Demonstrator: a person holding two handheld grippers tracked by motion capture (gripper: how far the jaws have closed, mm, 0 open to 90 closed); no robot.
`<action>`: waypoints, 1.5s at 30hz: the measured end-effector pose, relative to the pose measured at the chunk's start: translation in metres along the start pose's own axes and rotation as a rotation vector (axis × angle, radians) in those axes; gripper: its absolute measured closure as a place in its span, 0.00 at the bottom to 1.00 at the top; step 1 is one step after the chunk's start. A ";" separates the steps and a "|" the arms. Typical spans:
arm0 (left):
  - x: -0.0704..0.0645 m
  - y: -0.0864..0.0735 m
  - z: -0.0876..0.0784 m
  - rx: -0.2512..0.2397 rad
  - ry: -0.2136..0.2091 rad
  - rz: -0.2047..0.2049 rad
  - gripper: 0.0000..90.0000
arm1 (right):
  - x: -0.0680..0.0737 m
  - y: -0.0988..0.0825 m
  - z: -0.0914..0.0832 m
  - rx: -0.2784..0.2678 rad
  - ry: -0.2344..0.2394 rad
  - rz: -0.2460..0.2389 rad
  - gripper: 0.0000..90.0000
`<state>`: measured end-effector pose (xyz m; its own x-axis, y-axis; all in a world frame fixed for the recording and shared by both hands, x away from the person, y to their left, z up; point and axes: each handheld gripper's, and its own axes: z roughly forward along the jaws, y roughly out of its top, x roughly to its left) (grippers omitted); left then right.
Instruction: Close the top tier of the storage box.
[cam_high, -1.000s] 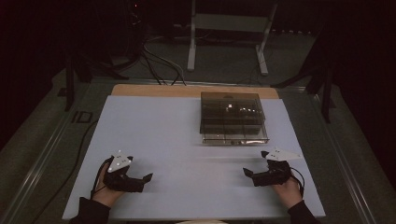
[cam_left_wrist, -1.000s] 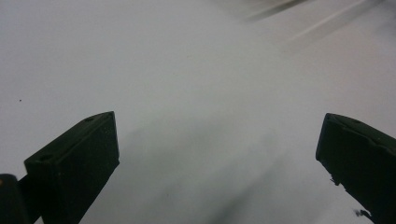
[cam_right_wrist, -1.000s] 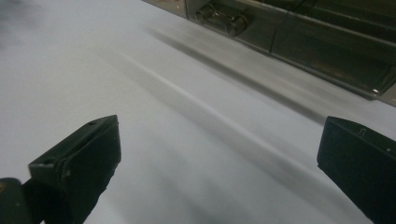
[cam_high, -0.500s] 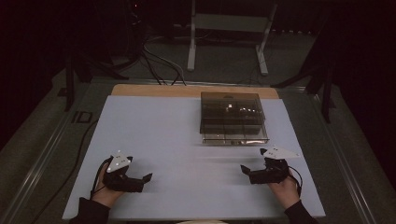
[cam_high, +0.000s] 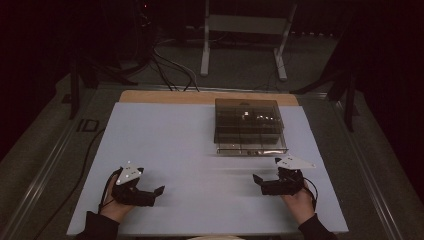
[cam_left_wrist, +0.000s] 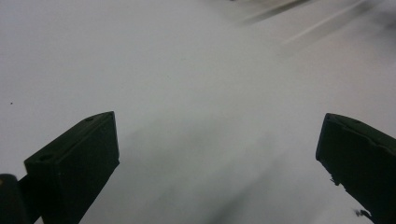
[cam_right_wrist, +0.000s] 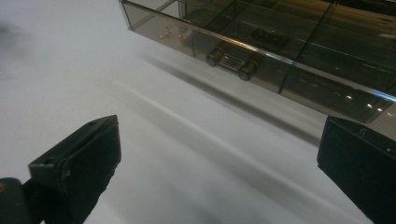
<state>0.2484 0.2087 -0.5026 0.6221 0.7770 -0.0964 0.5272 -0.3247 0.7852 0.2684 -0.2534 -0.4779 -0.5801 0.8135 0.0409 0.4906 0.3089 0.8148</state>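
A smoky see-through box (cam_high: 250, 126) with a shallow drawer at its base sits on the far right part of the white counter (cam_high: 170, 145), with its drawer front facing the person. In the right gripper view the drawer handle (cam_right_wrist: 232, 63), a short bar between two round knobs, shows in the middle of that front, and dividers split the inside into compartments.

The right gripper (cam_high: 262, 181) rests low on the counter just in front of the box, a little to the right of the handle, not touching it. Its jaws stand wide apart with nothing between them. The left gripper (cam_high: 156, 192) lies well apart from the box at the near left of the counter, jaws also spread and empty over bare white surface.

This looks like the approach, with nothing gripped yet. The likely next move is for the right gripper to go forward and line its jaws up on the handle bar, then close and pull; the left may need to steady the box so it does not slide.

The contents are hard to make out. A few small pale bits and one dark piece show through the tinted walls, but reflections and dim light blur them. The box's far corner is cut off in the right gripper view.
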 end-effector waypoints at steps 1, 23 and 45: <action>0.000 0.000 0.000 0.000 0.000 0.000 0.01 | 0.001 0.000 0.001 0.000 -0.003 0.004 0.00; -0.001 0.001 0.000 -0.004 0.002 -0.002 0.01 | 0.010 -0.009 0.023 0.044 -0.047 0.053 0.00; 0.000 0.000 0.000 -0.003 0.001 -0.003 0.01 | 0.014 -0.019 0.032 0.155 -0.145 0.022 0.19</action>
<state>0.2483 0.2084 -0.5020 0.6202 0.7782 -0.0984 0.5276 -0.3209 0.7866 0.2721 -0.2319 -0.5114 -0.4743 0.8797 -0.0347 0.6030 0.3533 0.7153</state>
